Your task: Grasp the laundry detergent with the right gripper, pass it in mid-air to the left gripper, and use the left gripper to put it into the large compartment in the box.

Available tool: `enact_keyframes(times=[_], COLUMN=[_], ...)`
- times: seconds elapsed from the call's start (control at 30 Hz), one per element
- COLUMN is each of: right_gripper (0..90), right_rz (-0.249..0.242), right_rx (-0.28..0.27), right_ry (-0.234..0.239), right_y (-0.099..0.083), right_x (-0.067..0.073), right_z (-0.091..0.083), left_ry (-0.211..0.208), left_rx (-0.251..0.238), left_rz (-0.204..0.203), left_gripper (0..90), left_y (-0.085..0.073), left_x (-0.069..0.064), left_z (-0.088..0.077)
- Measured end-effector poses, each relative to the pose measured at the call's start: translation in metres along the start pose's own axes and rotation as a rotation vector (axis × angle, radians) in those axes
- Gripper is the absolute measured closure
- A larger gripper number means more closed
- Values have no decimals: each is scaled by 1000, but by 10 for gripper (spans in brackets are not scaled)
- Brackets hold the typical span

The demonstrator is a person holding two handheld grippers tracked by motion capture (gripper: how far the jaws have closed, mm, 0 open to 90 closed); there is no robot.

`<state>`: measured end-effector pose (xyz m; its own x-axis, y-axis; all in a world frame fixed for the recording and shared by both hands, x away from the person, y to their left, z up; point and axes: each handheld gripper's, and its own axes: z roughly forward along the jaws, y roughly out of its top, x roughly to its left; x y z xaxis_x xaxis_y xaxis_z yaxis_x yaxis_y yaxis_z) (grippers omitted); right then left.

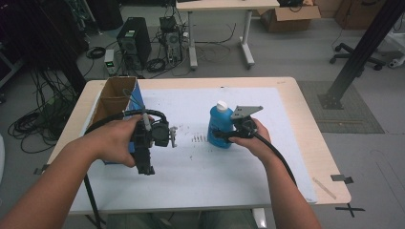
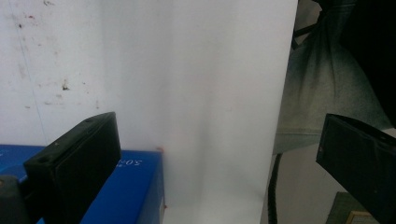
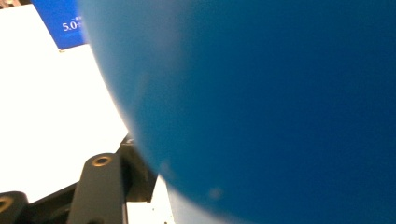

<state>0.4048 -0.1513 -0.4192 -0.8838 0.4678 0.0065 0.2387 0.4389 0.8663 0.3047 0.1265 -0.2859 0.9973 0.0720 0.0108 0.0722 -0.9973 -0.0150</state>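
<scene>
The right gripper pinches a blue bottle with a white cap, upright near the middle of the table, toward its far edge. The left gripper hangs with jaws spread and nothing between them, beside a cardboard box at the table's left edge.

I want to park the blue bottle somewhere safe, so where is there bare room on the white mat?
Open mat lies behind the blue bottle toward the table's far edge, and along the near edge in front of both hands. The left side is crowded: the cardboard box stands there with the left gripper beside it. The right gripper is clamped on the bottle.
</scene>
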Motion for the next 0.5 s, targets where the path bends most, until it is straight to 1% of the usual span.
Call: enact_keyframes(times=[0.03, 0.33, 0.5], right_gripper=[420, 448, 455], right_rz=[2, -5, 3], right_rx=[-8, -32, -34], right_ry=[-5, 6, 8], right_y=[-1, -4, -4], right_x=[-1, -2, -3], right_z=[0, -1, -1], left_ry=[0, 1, 5], left_rx=[-2, 3, 1], left_rz=[0, 0, 1], left_gripper=[2, 2, 2], left_y=[0, 2, 3], left_x=[0, 0, -1], left_z=[0, 0, -2])
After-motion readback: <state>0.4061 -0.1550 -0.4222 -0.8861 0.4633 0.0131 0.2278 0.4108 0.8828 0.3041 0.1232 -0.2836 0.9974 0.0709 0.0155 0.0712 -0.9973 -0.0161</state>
